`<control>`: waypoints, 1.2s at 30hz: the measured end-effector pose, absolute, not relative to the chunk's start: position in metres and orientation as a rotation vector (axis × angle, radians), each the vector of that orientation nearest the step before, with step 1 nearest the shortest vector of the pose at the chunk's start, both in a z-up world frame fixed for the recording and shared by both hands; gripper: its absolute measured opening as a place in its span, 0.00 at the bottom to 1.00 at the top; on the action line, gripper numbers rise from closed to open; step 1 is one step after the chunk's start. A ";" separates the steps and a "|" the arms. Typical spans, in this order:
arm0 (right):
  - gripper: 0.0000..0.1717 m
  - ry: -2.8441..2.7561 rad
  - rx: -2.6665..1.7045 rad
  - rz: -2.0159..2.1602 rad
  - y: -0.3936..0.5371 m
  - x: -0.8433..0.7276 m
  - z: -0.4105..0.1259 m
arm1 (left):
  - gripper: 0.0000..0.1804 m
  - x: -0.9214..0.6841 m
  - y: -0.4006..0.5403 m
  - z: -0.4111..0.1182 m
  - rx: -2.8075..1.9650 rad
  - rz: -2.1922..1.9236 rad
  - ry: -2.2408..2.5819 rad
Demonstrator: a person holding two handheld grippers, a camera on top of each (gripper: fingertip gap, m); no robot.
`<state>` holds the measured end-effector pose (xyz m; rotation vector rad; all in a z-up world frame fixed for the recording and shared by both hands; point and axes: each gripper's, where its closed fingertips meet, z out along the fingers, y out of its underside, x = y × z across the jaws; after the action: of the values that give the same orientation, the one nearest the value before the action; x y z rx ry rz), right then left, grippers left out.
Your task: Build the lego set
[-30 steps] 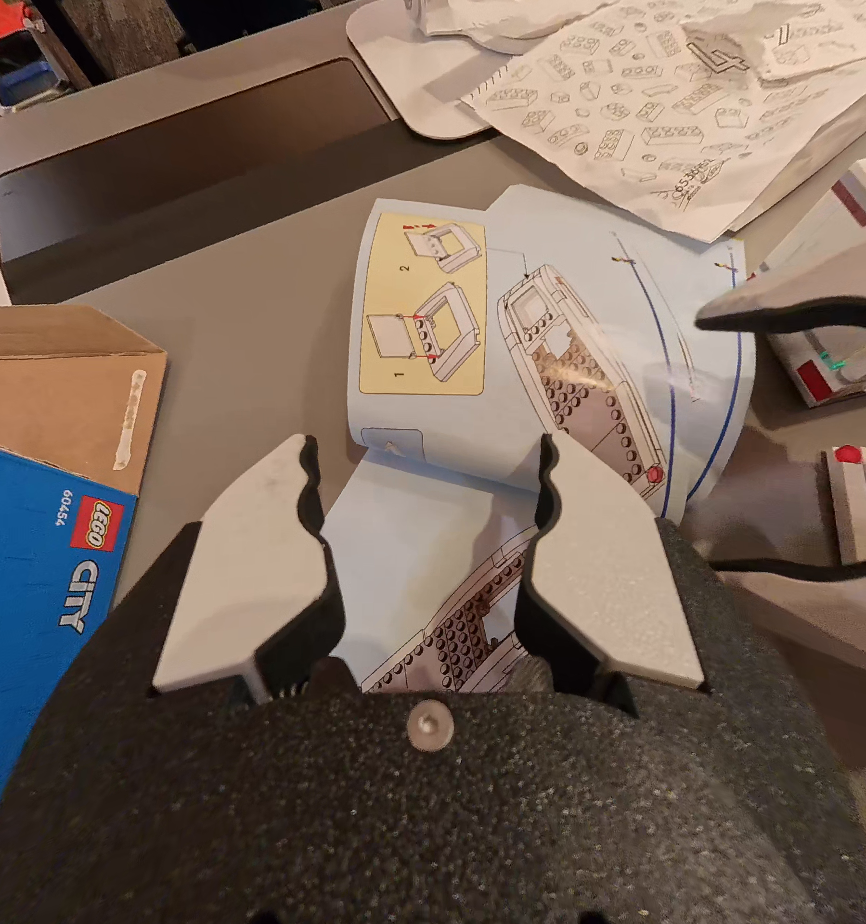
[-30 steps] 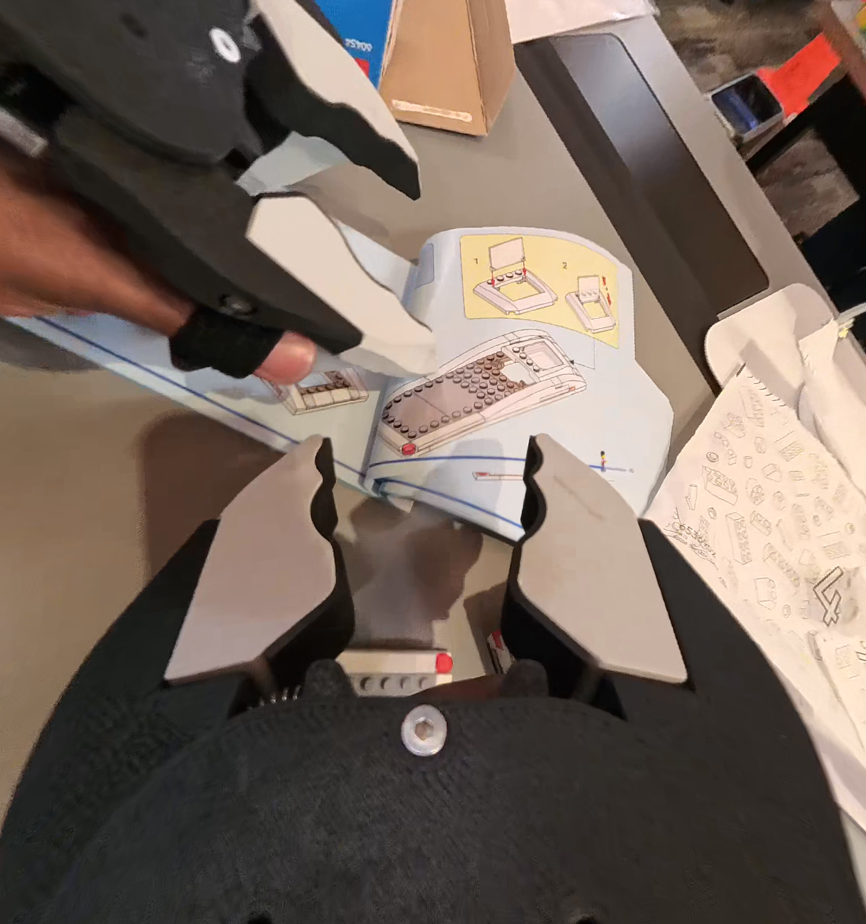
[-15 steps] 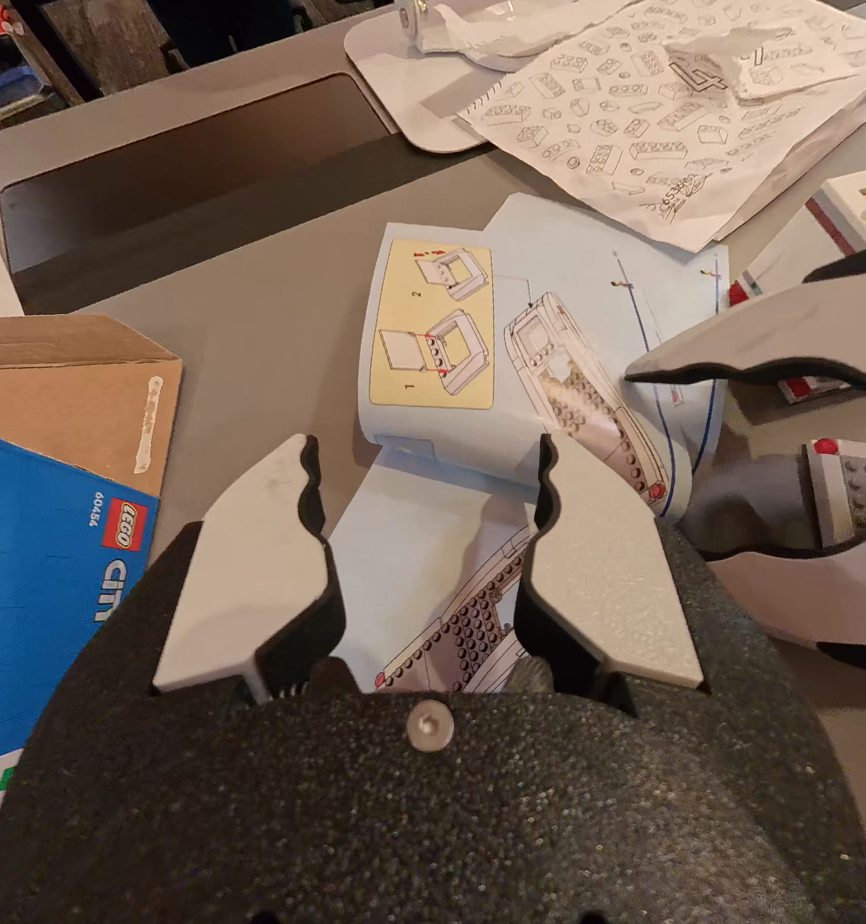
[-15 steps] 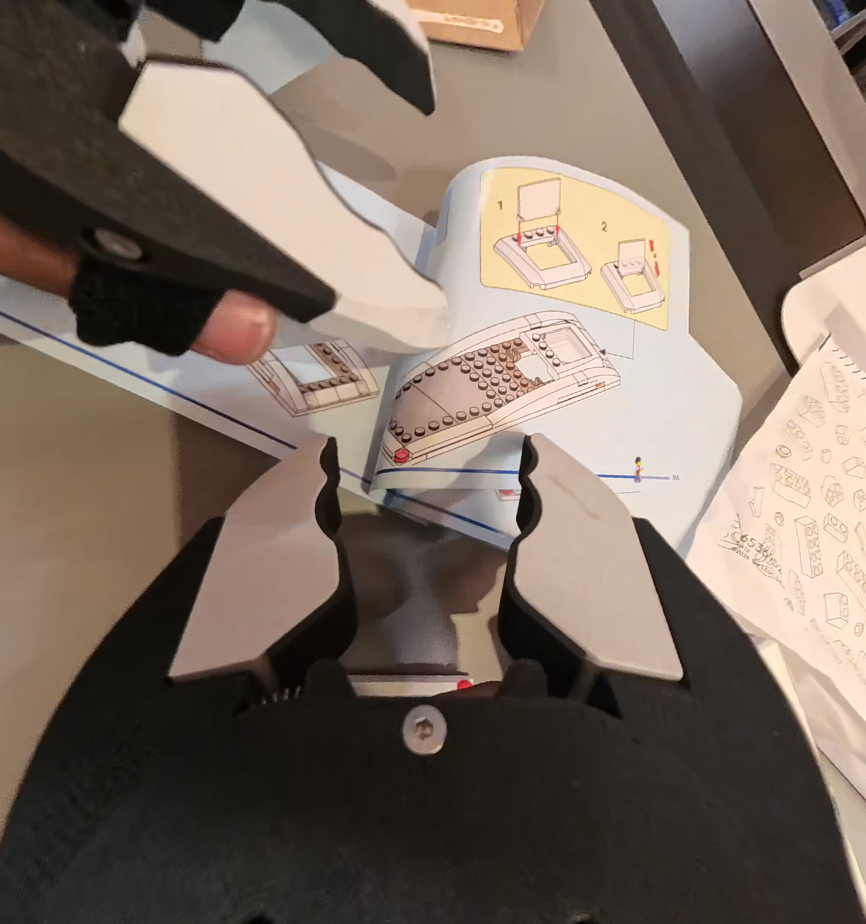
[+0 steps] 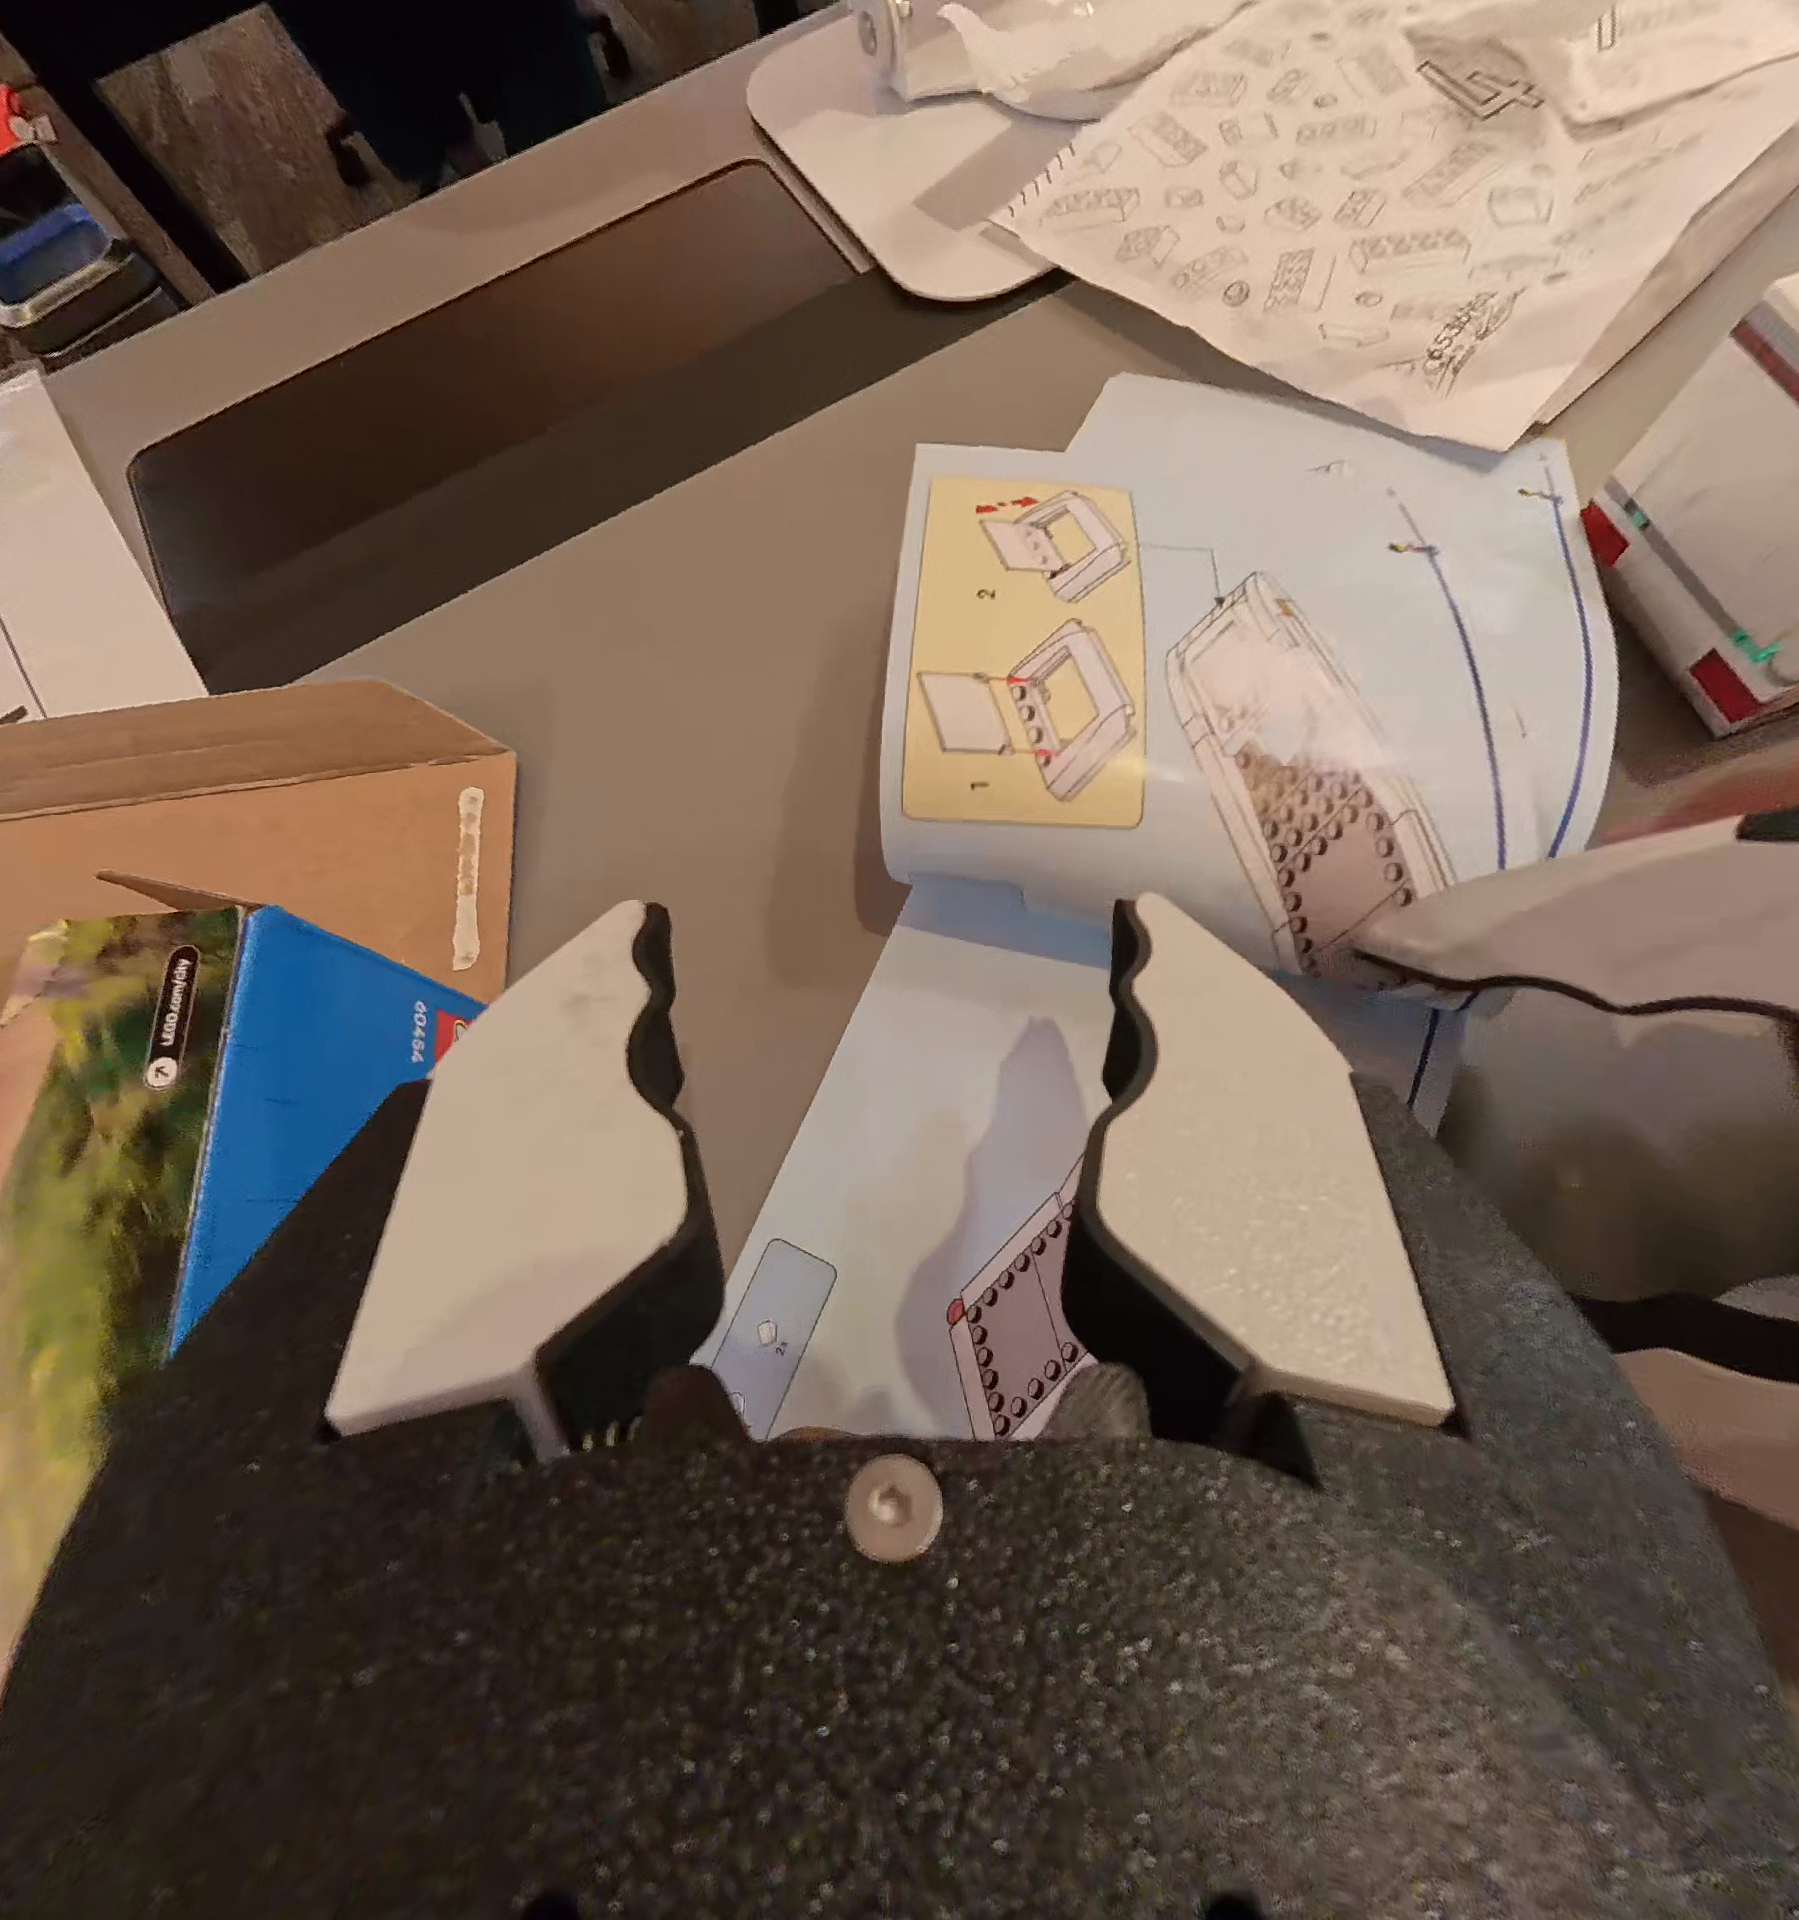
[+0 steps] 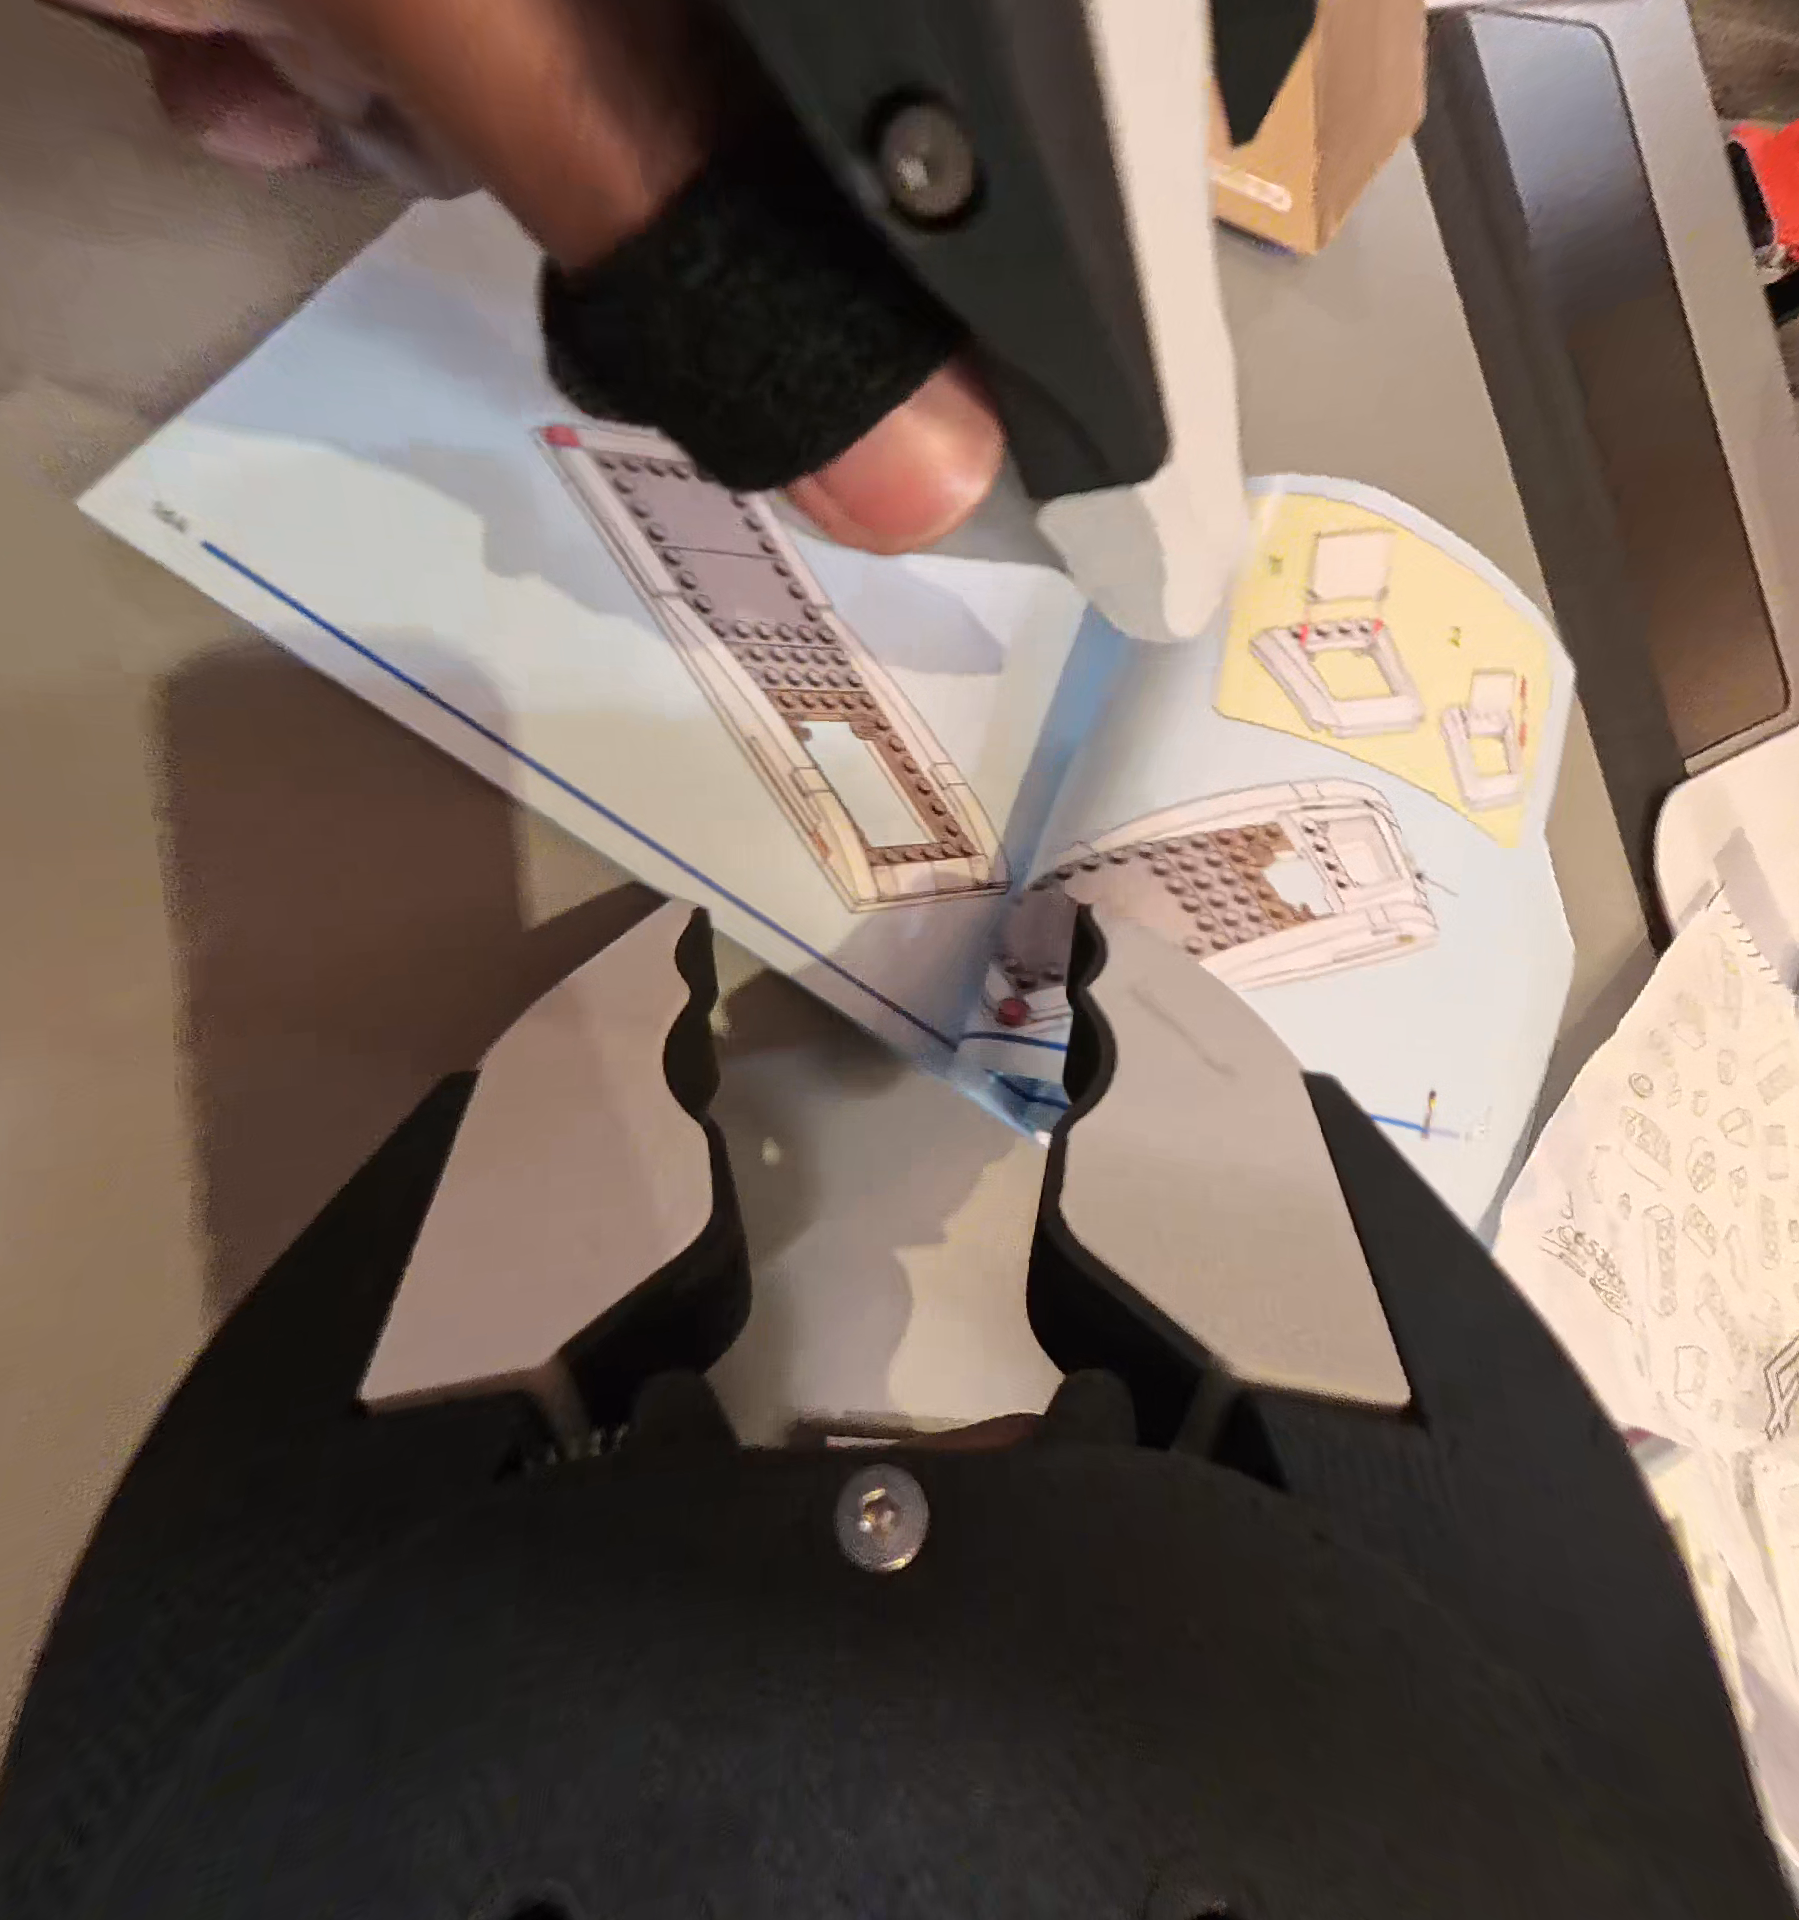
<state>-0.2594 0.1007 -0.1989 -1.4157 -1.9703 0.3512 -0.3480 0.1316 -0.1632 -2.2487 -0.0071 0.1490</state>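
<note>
Your left claw (image 5: 890, 935) gapes over the open booklet (image 5: 1238, 675); your right claw (image 6: 890, 935) gapes empty at its corner on the tabletop (image 5: 666, 644).

Booklet (image 5: 1238, 665) pale blue, yellow panel, brown studded drawings, blue lines. Box (image 5: 292, 1081) blue, brown flap. Counter (image 5: 666, 675) grey. Fingers (image 5: 552, 1122) light grey, black pads.

Glossy paper booklet (image 5: 1238, 665) curls on a smooth matt grey table (image 5: 666, 644); rough-grained black plastic gripper (image 5: 890, 914) with matt grey fingers (image 5: 552, 1164); brown cardboard box (image 5: 251, 790); crinkled printed paper bag (image 5: 1394, 187)
</note>
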 end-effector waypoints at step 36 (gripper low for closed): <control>0.35 -2.014 -1.293 0.474 0.077 -0.180 -0.187 | 0.44 -0.253 0.140 -0.194 -2.368 0.163 0.836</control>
<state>-0.1796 0.0769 -0.1868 -1.2928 -2.0141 0.4741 -0.2527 0.1404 -0.1940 -2.3677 0.8360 0.1631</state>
